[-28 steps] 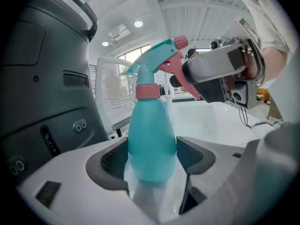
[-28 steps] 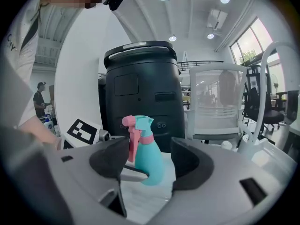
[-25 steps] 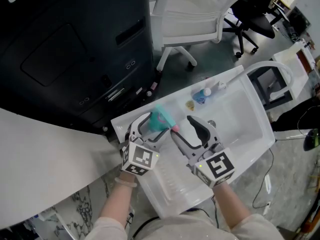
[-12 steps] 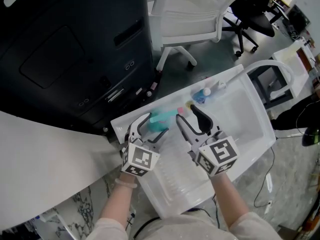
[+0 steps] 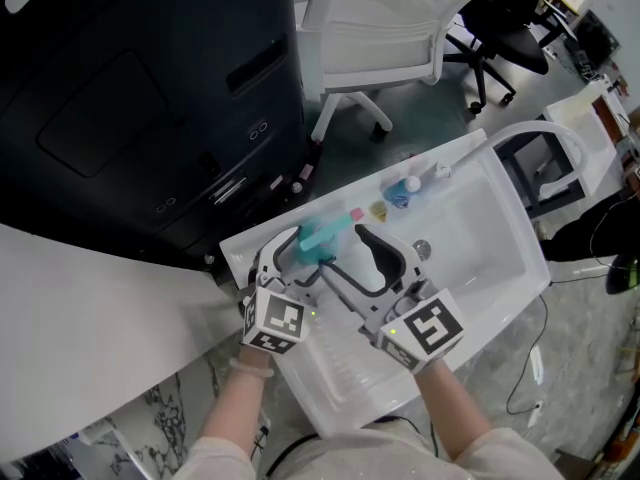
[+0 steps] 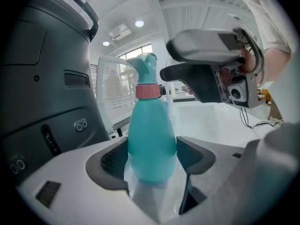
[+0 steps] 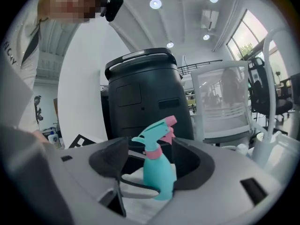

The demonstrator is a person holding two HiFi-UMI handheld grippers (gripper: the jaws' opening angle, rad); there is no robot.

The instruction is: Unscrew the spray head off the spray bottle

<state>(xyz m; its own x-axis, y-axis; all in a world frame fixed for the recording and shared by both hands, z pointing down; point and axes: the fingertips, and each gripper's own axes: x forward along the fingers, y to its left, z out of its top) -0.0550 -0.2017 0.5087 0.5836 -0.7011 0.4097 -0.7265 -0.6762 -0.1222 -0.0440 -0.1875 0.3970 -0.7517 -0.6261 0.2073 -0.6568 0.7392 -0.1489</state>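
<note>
A teal spray bottle (image 5: 318, 240) with a pink collar (image 6: 148, 92) and a teal spray head (image 7: 153, 136) stands between the pads of my left gripper (image 5: 303, 254), which is shut on its lower body (image 6: 151, 144). My right gripper (image 5: 347, 250) hangs just right of the bottle. Its jaws are opening, and in the right gripper view the spray head and its pink nozzle tip (image 7: 170, 121) sit between the wide jaws with no pad pressing on them. The right gripper (image 6: 206, 60) also shows high up in the left gripper view.
Both grippers work over a white sink basin (image 5: 500, 230) with a drain (image 5: 422, 251). Small bottles (image 5: 405, 190) stand at its far rim, and a curved white faucet (image 5: 548, 133) rises at the right. A big black machine (image 5: 130, 98) and a white chair (image 5: 390, 28) stand beyond.
The right gripper went up and away from the spray head, then came back left around it with wider jaws. The bottle's nozzle swung up and away from me in the left gripper.
</note>
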